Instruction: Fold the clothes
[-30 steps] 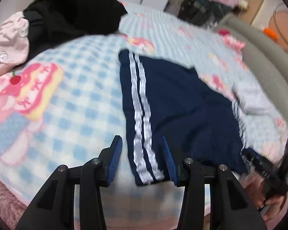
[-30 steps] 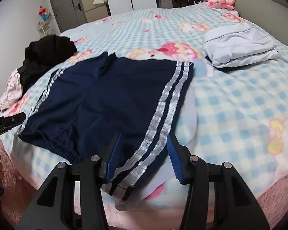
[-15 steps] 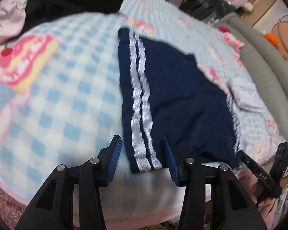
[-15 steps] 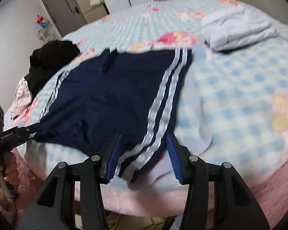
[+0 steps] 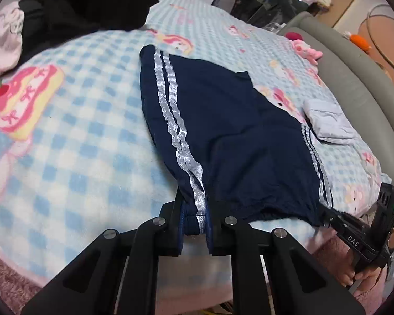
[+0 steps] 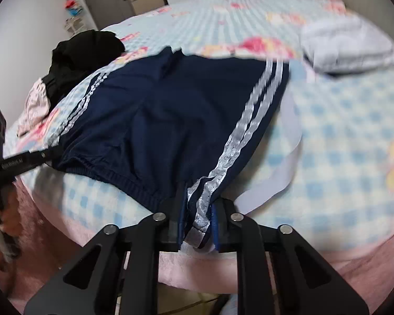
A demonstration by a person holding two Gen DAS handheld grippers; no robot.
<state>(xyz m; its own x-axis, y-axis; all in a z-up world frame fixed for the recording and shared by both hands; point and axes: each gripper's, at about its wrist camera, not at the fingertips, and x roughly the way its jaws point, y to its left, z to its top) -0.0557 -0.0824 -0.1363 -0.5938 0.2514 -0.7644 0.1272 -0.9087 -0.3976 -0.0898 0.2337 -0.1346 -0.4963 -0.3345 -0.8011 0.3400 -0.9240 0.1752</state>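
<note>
Navy shorts [image 5: 231, 120] lie flat on the bed [image 5: 73, 120], each waistband corner between the closing pads of the left tool [image 5: 194, 225] and the right tool [image 6: 198, 225]; black clothes [image 5: 86, 5] far beyond, folded pale garment [image 6: 346, 44] ahead right.

soft indoor light, fisheye warp, right view blurred

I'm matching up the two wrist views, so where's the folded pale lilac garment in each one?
Left wrist: folded lilac garment at mid right, beyond the navy shorts.
Right wrist: upper right, blurred.
Shared landmark: black clothes pile, upper left in both.
</note>
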